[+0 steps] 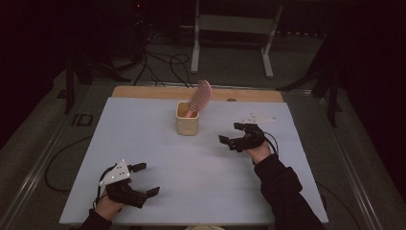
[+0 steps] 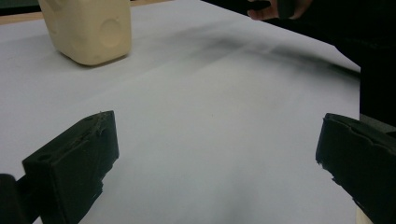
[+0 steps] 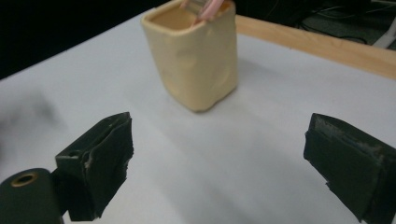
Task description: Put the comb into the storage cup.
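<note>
The left gripper [image 1: 143,180] sits low at the near left of the table, its two black jaws spread wide with nothing between them; in the left gripper view the same pair [image 2: 217,163] frames only bare white surface. The right gripper [image 1: 232,132] lies at the right of the table's middle, nearer the cup, and its two jaws also stand wide apart and hold nothing, as the right gripper view [image 3: 217,163] shows, with the white sheet plain between them.

Outward from the right jaws stands one cream cup [image 1: 187,118], upright on the white sheet [image 1: 158,158], near the far middle of the table and just left of and beyond the right gripper. In the right gripper view the cup [image 3: 196,60] rises ahead of the jaws, apart from both. In the left gripper view it [image 2: 88,28] stands well ahead at the upper left, well apart from the jaws.

One pink hairbrush [image 1: 202,96] stands handle-down inside the cup, leaning to the right, its bristled head above the rim. Its pink handle [image 3: 205,8] shows at the cup's mouth in the right gripper view.

Two hands hold the two grippers, with a dark sleeve [image 1: 282,191] on the right forearm. One strip of bare wooden table edge [image 1: 143,92] shows beyond the sheet.
</note>
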